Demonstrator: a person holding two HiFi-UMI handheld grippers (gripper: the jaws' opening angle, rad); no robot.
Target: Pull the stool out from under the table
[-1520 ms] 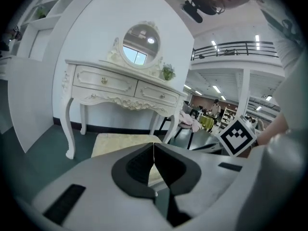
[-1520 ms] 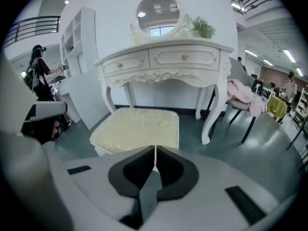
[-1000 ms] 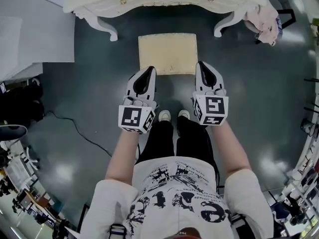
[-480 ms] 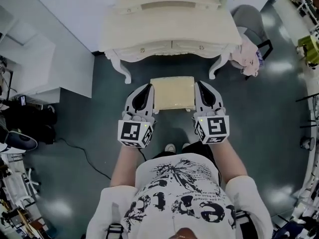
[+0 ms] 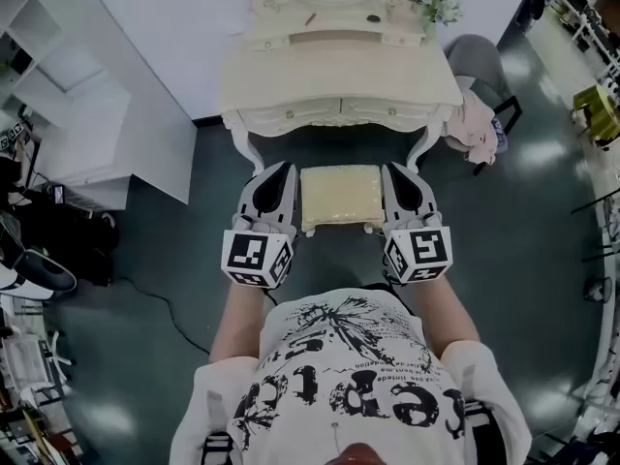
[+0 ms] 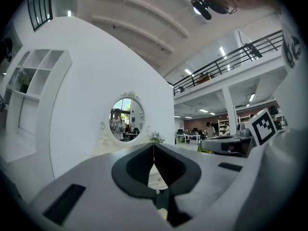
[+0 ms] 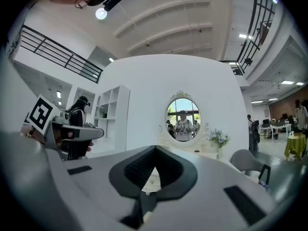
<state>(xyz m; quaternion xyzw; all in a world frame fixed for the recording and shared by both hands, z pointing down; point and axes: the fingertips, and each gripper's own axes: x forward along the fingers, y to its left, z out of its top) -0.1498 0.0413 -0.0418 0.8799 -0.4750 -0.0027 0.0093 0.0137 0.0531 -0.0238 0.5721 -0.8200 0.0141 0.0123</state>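
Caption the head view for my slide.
Stool stands before table; left hand-held gripper and right hand-held gripper shut.

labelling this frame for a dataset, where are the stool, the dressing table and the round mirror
stool [image 5: 341, 194], head view, middle of the cushioned seat
dressing table [image 5: 287, 81], head view, bare left part of its top
round mirror [image 7: 183, 112], right gripper view, centre of the glass

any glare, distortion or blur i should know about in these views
Head view: wide-angle bending at the edges, ceiling-light glare patches on the glossy floor; the stool is sharp. Left gripper view: fisheye with black corners, the near fingers soft, the mirror clearer. Right gripper view: same vignette, a bright light overhead blown out.
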